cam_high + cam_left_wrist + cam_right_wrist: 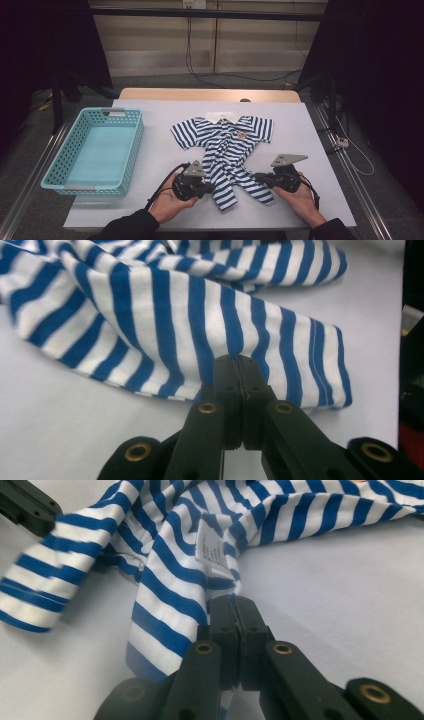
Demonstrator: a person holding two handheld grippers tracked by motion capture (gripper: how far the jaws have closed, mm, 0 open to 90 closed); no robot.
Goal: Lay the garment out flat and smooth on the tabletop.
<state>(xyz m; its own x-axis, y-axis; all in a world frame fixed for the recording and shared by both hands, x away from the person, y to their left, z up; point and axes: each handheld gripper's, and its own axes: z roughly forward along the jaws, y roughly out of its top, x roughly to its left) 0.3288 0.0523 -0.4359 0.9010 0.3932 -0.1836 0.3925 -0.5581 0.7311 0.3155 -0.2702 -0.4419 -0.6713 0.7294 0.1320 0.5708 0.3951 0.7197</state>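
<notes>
A small blue-and-white striped polo shirt (225, 145) with a white collar (222, 116) lies face up in the middle of the table, its lower part bunched and twisted. My left gripper (210, 188) sits at the lower left of the hem. In the left gripper view its jaws are pressed together on the striped shirt's (175, 305) edge. My right gripper (259, 177) is at the lower right of the hem. Its jaws are closed on a fold of the shirt (165, 580) just below a white care label (210, 550). A hand holds each gripper.
A turquoise mesh basket (132, 145) with nothing in it stands at the table's left side. The white table cover (300, 135) is bare to the right of the shirt. Dark floor and cables lie beyond the far edge.
</notes>
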